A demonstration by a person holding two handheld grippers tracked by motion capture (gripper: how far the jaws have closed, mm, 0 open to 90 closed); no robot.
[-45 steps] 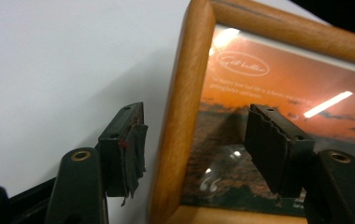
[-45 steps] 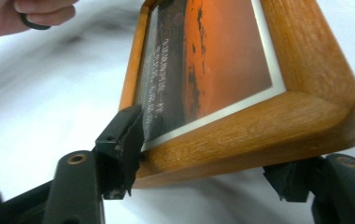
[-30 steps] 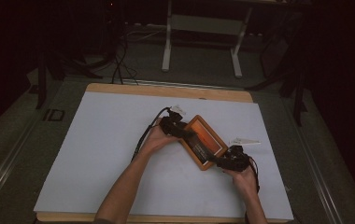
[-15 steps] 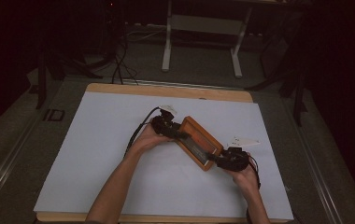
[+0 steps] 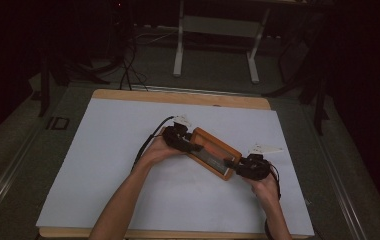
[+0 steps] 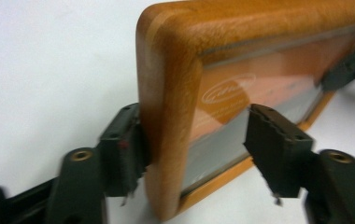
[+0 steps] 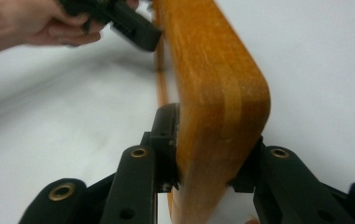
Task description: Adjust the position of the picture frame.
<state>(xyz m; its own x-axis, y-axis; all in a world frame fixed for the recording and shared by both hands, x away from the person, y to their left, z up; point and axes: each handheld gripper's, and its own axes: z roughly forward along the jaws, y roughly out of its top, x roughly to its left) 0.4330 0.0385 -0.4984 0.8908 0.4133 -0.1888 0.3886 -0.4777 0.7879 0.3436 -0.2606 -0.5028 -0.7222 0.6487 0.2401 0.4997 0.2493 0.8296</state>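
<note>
With the wooden frame (image 5: 213, 152) at centre frame on the white table sheet (image 5: 103, 165), the right gripper (image 7: 208, 179) pinched its lower-right end while the left gripper (image 6: 194, 154), jaws just closing, straddled the other with one pad off the glass; judged risk: frame pivoting or slipping from the single firm grip.

The frame (image 6: 166, 116) is smooth, shiny brown wood – its front pane (image 6: 241, 112) looks glossy. The tongs (image 7: 208, 168) are dull black plastic. White, matt paper (image 5: 118, 150) covers the wooden worktop (image 5: 178, 96).
</note>
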